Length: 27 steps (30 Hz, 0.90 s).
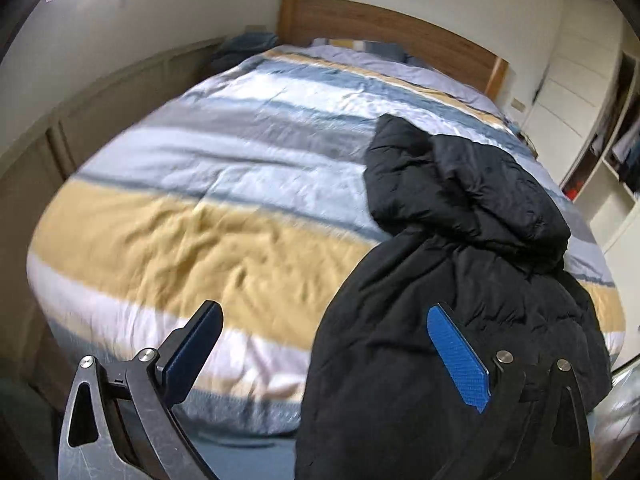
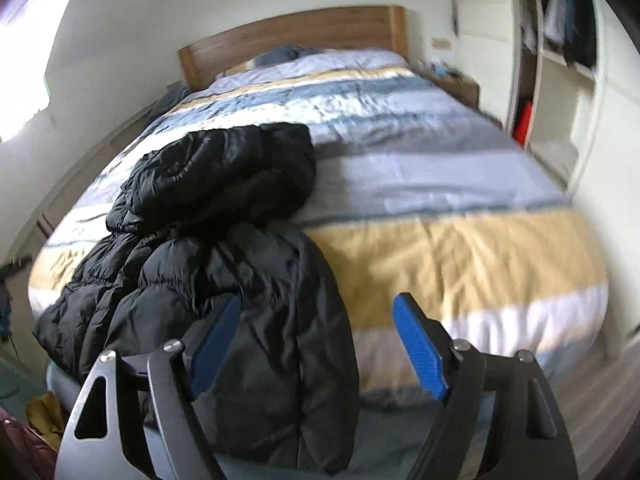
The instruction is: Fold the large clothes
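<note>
A black puffer jacket [image 1: 460, 248] lies bunched on the striped bed cover [image 1: 224, 184], its lower part hanging over the foot of the bed. In the left wrist view it fills the right side; my left gripper [image 1: 324, 340] is open, its right finger over the jacket, its left finger over the cover. In the right wrist view the jacket [image 2: 208, 248] lies at the left. My right gripper [image 2: 320, 332] is open, its left finger against the hanging jacket edge, its right finger over the bed cover [image 2: 460, 208].
A wooden headboard [image 1: 384, 28] stands at the far end. Panelled wall runs along the bed's left side [image 1: 104, 100]. An open wardrobe with shelves [image 2: 560, 80] stands to the right. Loose items lie on the floor at lower left [image 2: 40, 408].
</note>
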Tool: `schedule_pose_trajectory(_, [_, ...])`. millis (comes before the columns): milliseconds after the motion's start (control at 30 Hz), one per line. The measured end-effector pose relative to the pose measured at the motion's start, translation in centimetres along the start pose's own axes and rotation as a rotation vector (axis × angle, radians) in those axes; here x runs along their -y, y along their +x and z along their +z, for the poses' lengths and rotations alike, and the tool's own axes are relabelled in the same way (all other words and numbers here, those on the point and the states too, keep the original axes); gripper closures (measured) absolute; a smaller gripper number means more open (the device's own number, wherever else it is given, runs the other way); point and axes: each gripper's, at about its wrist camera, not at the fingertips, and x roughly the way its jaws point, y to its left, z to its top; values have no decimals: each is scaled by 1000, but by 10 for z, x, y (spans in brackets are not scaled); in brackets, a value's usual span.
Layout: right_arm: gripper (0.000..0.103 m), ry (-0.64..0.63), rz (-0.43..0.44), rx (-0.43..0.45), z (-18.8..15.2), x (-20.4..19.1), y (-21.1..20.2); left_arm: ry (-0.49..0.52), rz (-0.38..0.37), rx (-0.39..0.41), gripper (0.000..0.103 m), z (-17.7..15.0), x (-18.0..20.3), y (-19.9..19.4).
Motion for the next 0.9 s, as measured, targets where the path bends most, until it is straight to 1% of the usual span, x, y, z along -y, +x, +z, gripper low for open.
schedule_pose_trajectory(100, [24, 93, 40, -54, -24, 16, 19, -80, -42, -46, 2, -23, -21, 10])
schedule_pose_trajectory(167, [24, 143, 61, -105, -39, 22, 36, -120, -64, -78, 2, -39, -28, 20])
schedule_pose_trajectory(300, [24, 217, 98, -171, -64, 31, 65, -171, -111, -137, 2, -67, -34, 38])
schedule_pose_trajectory(400, [24, 275, 130, -196, -80, 38, 77, -228, -172, -167, 2, -84, -40, 47])
schedule_pose_trajectory(500, [23, 345, 171, -196, -92, 46, 83, -287, -218, -190, 2, -96, -45, 55])
schedule_pose_trajectory(600, [23, 382, 200, -201, -97, 46, 86, -340, -283, -210, 2, -104, -45, 62])
schedule_pose_trajectory(733, [23, 395, 226, -209, -104, 47, 87, -362, -362, -218, 2, -110, -36, 63])
schedule_pose_trajectory(900, [23, 417, 259, -225, -108, 48, 88, -339, -415, -231, 2, -114, -20, 61])
